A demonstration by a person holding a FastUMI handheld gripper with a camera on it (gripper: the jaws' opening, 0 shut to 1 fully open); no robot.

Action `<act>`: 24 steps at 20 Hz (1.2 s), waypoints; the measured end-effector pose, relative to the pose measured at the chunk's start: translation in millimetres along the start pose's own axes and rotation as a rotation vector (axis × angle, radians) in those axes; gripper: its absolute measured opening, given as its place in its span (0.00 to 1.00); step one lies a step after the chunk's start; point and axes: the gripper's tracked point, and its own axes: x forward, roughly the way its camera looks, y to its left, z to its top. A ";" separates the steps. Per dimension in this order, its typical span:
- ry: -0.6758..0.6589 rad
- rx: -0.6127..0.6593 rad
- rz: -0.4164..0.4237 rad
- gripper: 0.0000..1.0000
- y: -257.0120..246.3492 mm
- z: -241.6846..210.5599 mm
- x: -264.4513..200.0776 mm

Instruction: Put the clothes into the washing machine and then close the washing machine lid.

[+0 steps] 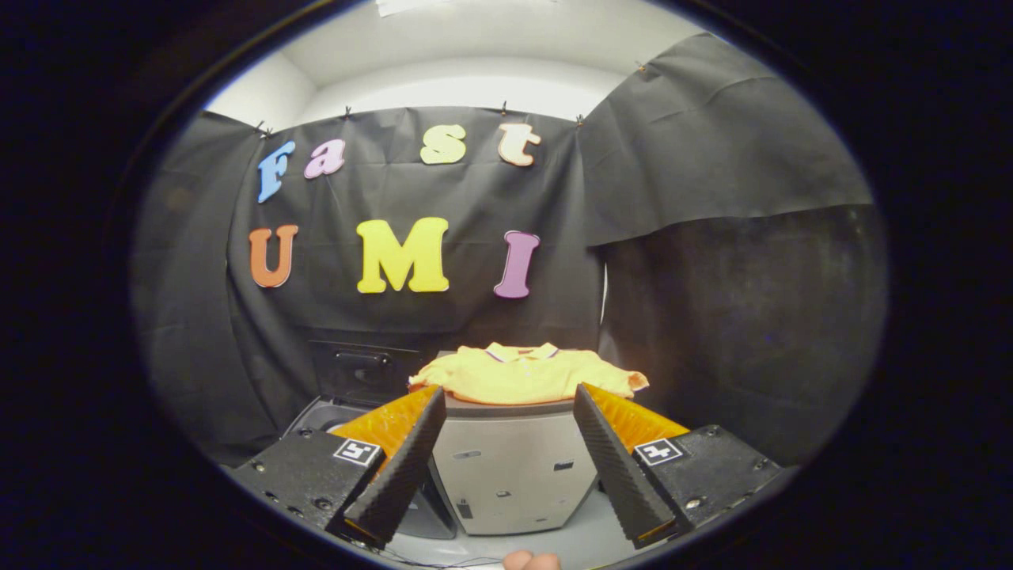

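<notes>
A yellow collared shirt [522, 374] lies spread flat on top of a grey box-like stand [510, 475], just beyond my fingers. To the left of the stand is the washing machine [332, 416], its dark lid [362, 370] raised upright behind the opening; my left finger hides most of the tub. My gripper [506, 459] is open, fingers wide apart with nothing between them, the stand's front showing in the gap.
Black cloth walls close the booth behind and on both sides. A pale floor strip [578, 542] runs below the stand, with a fingertip of the person's hand [530, 560] at its near edge.
</notes>
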 end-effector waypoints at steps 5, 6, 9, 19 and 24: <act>-0.006 0.008 -0.005 1.00 1.3 4.9 -0.1; -0.005 0.007 -0.007 1.00 1.0 5.0 -0.5; -0.005 0.004 -0.011 1.00 2.6 6.1 -0.2; 0.010 -0.029 -0.005 1.00 19.8 22.9 24.0; 0.109 -0.037 0.010 1.00 24.5 13.6 62.5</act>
